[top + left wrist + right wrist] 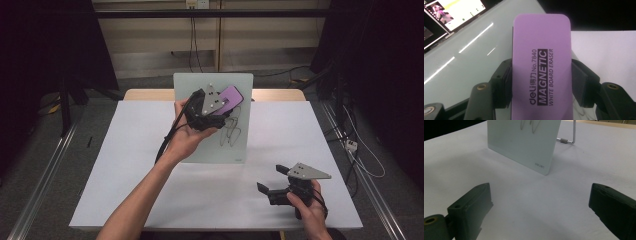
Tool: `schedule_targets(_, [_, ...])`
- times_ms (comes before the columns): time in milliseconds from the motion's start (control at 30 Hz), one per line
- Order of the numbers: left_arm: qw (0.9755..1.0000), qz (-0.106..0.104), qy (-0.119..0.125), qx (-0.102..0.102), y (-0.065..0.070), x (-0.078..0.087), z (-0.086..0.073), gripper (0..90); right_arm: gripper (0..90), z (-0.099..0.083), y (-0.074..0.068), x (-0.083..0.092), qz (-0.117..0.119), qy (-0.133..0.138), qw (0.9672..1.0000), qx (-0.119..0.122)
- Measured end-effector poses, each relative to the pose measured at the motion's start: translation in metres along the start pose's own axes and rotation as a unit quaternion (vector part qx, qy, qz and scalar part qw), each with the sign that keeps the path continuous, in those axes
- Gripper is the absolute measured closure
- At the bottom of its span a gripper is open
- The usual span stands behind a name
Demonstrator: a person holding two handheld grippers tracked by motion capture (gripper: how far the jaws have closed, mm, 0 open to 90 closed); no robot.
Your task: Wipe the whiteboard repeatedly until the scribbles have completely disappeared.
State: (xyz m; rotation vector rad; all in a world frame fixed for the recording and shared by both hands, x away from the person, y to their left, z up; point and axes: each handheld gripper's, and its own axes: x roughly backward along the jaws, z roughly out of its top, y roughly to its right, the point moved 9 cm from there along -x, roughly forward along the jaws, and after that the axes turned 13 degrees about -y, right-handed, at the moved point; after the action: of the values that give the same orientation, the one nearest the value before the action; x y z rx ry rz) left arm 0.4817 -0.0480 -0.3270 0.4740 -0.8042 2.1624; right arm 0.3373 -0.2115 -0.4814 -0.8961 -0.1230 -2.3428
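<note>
The left gripper (220,102) is raised in front of the upper part of a small glass whiteboard (200,145) that stands tilted on the white table (125,165). Its jaws pinch a purple eraser (232,96) by the long sides; in the left gripper view the eraser (541,65) stands up between the two black pads (505,85), its printed face toward the camera, reading "MAGNETIC WHITE BOARD ERASER". From above, the eraser sticks out of the gripper toward one o'clock, near the board's top right corner, with its far side toward the glass; whether it touches the board cannot be told.

Black scribbled lines (231,127) run down the board just below the gripper, at about five o'clock from it. In the right gripper view the scribble's lower ends (530,126) show at the top edge of the board (524,147), and a bent metal stand (570,138) props the board from behind.

The right gripper (272,181) rests low over the table at about four o'clock from the board, well apart from it. Its jaws are spread wide with nothing between them, pointing across the bare table toward the board's lower corner.
</note>
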Motion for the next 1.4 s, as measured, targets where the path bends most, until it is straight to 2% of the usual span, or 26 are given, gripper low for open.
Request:
schedule_targets(100, [1.0000, -0.003, -0.001, 0.005, -0.0008, -0.0033, -0.0012, 41.1, 4.4, 0.0000, -0.0003, 0.0000, 0.001, 0.000, 1.0000, 0.000])
schedule_targets(500, [0.9999, 0.003, 0.000, -0.013, 0.0021, -0.0074, 0.0063, 41.1, 4.4, 0.0000, 0.0001, -0.0003, -0.001, -0.001, 1.0000, -0.002])
schedule_targets(600, [0.9999, -0.007, -0.004, -0.010, 0.0041, -0.0086, 0.0046, 41.1, 4.4, -0.0001, -0.0003, -0.0002, 0.000, -0.001, 1.0000, 0.000])
schedule_targets(867, [0.9999, -0.009, -0.003, -0.010, 0.0042, -0.0092, 0.0046, 41.1, 4.4, -0.0002, -0.0007, 0.0001, 0.001, 0.000, 1.0000, 0.001])
schedule_targets(1033, [0.9999, -0.016, -0.003, 0.003, 0.0040, -0.0092, 0.0057, 41.1, 4.4, -0.0002, -0.0005, 0.0001, 0.000, 0.000, 1.0000, 0.001])
schedule_targets(1100, [0.9999, -0.016, 0.000, -0.002, 0.0038, -0.0091, 0.0065, 41.1, 4.4, -0.0001, -0.0006, 0.0000, 0.000, 0.000, 1.0000, 0.001])
schedule_targets(1400, [0.9998, -0.017, -0.007, 0.001, 0.0061, -0.0111, 0.0059, 41.1, 4.4, -0.0002, -0.0009, 0.0002, 0.001, 0.000, 1.0000, 0.001])
